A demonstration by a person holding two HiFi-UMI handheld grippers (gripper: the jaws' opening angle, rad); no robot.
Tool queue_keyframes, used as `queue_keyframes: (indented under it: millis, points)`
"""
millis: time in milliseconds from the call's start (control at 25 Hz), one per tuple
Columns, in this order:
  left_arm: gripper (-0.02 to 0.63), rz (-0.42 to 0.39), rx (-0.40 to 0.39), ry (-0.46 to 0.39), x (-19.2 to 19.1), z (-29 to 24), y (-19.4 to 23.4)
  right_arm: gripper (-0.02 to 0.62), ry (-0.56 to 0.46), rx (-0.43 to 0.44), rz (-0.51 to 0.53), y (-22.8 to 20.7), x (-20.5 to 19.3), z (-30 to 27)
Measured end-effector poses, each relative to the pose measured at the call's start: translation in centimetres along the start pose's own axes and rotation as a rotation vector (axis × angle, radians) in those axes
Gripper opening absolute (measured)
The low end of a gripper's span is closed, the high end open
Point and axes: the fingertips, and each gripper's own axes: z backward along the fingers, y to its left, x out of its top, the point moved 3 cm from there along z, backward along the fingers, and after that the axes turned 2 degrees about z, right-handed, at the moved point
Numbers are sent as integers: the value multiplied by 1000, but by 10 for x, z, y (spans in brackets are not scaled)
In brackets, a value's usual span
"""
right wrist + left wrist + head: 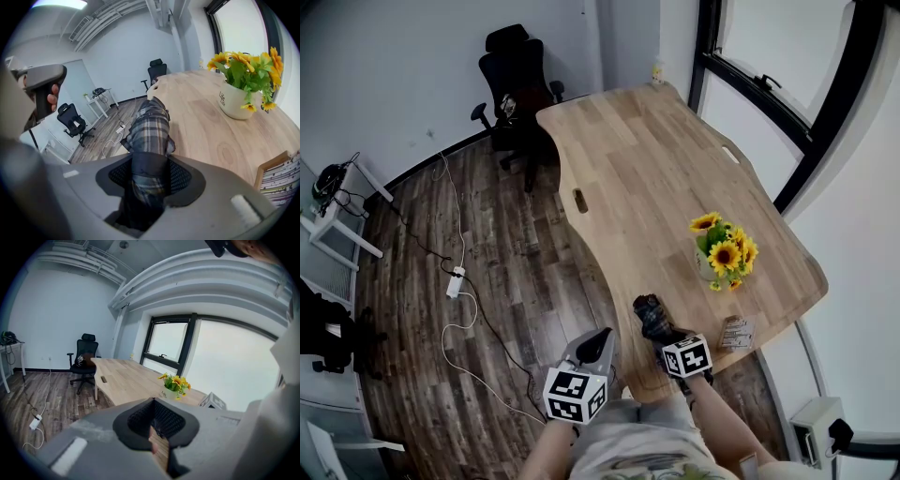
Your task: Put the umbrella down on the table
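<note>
A folded plaid umbrella (648, 313) sticks out of my right gripper (656, 326), which is shut on its near end. In the right gripper view the umbrella (150, 129) runs forward between the black pads (183, 177) of the right gripper (149, 174) and slants down over the near left edge of the wooden table (206, 131). Whether its far end touches the wood I cannot tell. My left gripper (598, 347) hangs beside the table (647, 169), over the floor. In its own view the left gripper (154, 427) holds nothing, jaws together.
A pot of sunflowers (724, 251) stands on the table to the right of the umbrella, also seen as the pot (240, 91). A small printed box (737, 333) lies at the near right corner. A black office chair (516, 84) and floor cables (455, 281) are at the left.
</note>
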Motion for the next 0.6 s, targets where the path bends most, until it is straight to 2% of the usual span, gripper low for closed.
queue_keyframes:
  millis: [400,600]
  points:
    - [-2,-4,-11,-2,5,-5,1,189,39,12,3,2,-6,-10]
    - [-2,-3,-11,-5,6,-6,2,215,48,27,7,2,-7,-14]
